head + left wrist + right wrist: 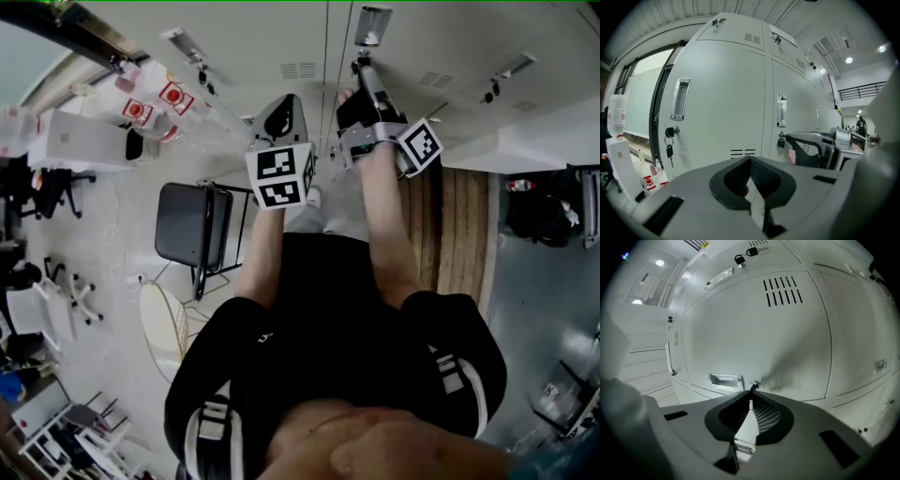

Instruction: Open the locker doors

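The left gripper (pixel 750 163) hung in front of the closed lockers with its jaws together on nothing. The left-hand locker door (pixel 717 93) was ahead of it, and that door's keyed lock (pixel 671 131) and recessed handle (pixel 679 99) were off to its left. The right gripper (pixel 751 392) had its jaws pinched on the small key (pixel 753 385) at its very tips, in the lock of the neighbouring door (pixel 754 333), with that door's pull handle (pixel 725 379) just beside them. Judgement: the doors looked like stiff sheet metal, probably light on their hinges, while the key was thin, smooth and easy to slip off, so it should be gripped squarely on its flat head and the door then drawn by the handle.
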